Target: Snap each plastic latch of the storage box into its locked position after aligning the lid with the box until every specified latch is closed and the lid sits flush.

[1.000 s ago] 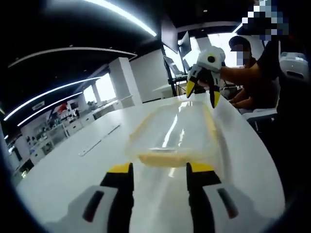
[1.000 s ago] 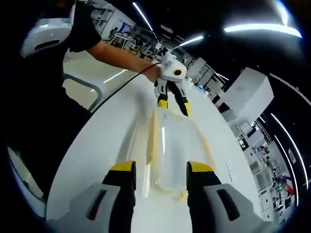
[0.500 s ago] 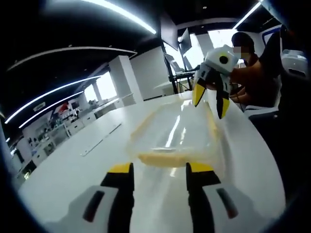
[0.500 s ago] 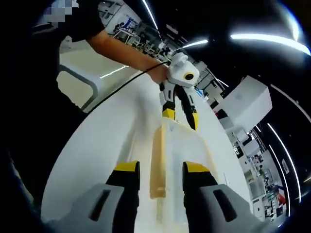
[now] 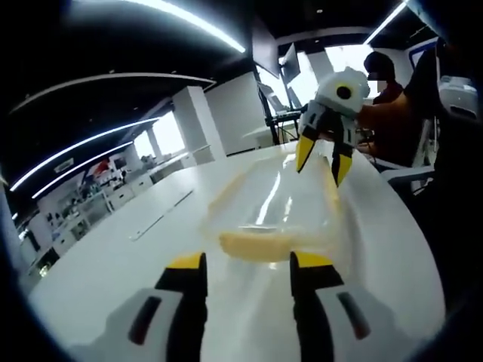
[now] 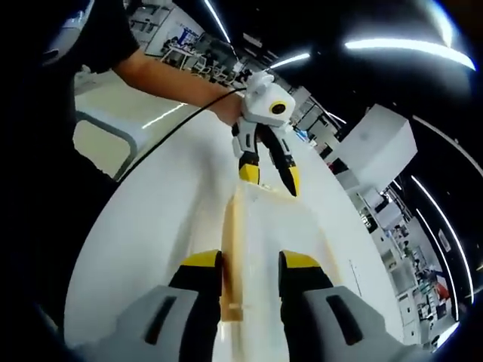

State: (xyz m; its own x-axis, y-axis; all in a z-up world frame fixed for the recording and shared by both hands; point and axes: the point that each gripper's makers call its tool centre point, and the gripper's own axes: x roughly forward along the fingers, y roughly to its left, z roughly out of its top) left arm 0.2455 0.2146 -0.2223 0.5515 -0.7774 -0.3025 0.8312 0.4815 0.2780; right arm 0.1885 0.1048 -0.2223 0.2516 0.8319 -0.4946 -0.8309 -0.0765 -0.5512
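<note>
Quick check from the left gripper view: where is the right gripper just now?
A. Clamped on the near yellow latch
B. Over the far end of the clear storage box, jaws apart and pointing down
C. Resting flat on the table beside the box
B. The right gripper hangs over the far end of the storage box, its yellow-tipped jaws apart and pointing down.

Clear plastic storage box [image 5: 275, 207] with see-through lid; pale yellow latch [image 5: 260, 245] at near end, pale yellow strips along long edges. Glossy white table [image 5: 106, 264]. Left gripper [image 5: 247, 265]: black jaws, yellow tips, grey-white body. Right gripper [image 6: 247, 264]: same yellow-black jaws, white housing. Black cable [image 6: 170, 132]. Black sleeve [image 6: 106, 38].
</note>
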